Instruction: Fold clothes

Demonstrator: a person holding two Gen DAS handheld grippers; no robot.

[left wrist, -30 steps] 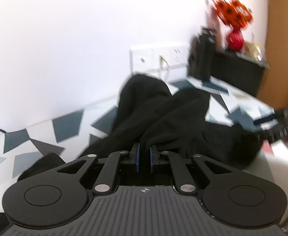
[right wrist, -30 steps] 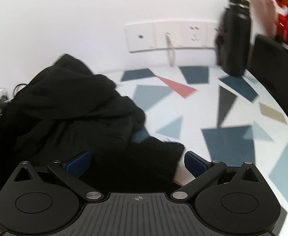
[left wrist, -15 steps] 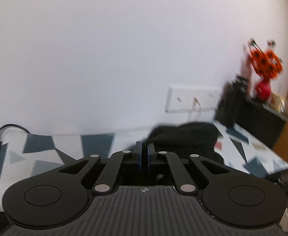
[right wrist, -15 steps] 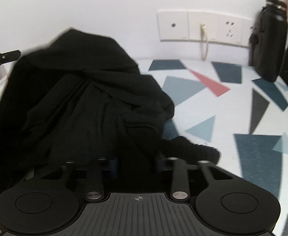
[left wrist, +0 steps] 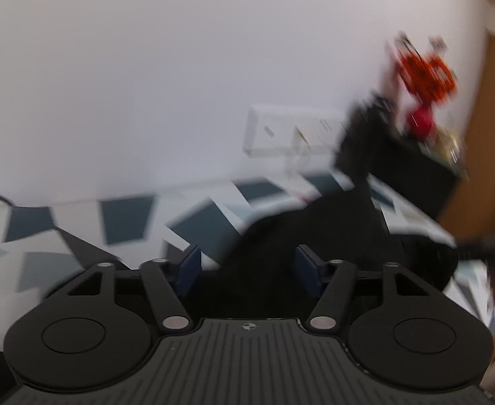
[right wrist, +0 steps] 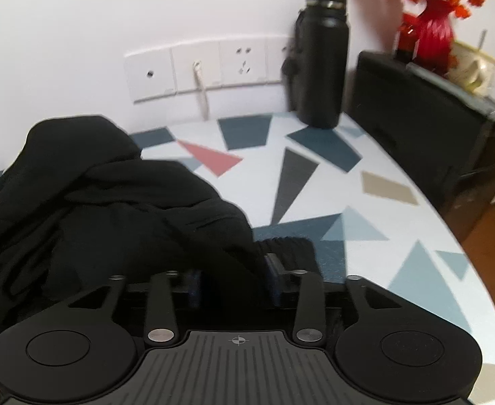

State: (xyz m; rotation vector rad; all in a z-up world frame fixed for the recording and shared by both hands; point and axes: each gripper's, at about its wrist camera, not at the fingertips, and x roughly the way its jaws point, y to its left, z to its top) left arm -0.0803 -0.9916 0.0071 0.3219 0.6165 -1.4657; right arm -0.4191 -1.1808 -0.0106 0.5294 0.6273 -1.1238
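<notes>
A crumpled black garment (right wrist: 112, 209) lies heaped on the patterned table (right wrist: 382, 236), filling the left half of the right wrist view. My right gripper (right wrist: 234, 276) is shut on a fold of it near its right edge, with cloth bunched between the blue pads. A ribbed cuff or hem (right wrist: 291, 246) pokes out just beyond the fingers. In the blurred left wrist view, the black garment (left wrist: 315, 229) lies ahead and slightly right. My left gripper (left wrist: 249, 266) stands open there, with dark cloth showing in the gap between the fingers but not pinched.
A black bottle (right wrist: 321, 64) stands at the back by the wall sockets (right wrist: 197, 67). A black box (right wrist: 416, 111) carrying a red vase of orange flowers (right wrist: 430, 30) sits at the back right. The table's rounded edge (right wrist: 477, 263) runs down the right side.
My left gripper was shut and raised half a second ago; it has opened and dropped lower over the table. My right gripper went from wide open to shut on the garment.
</notes>
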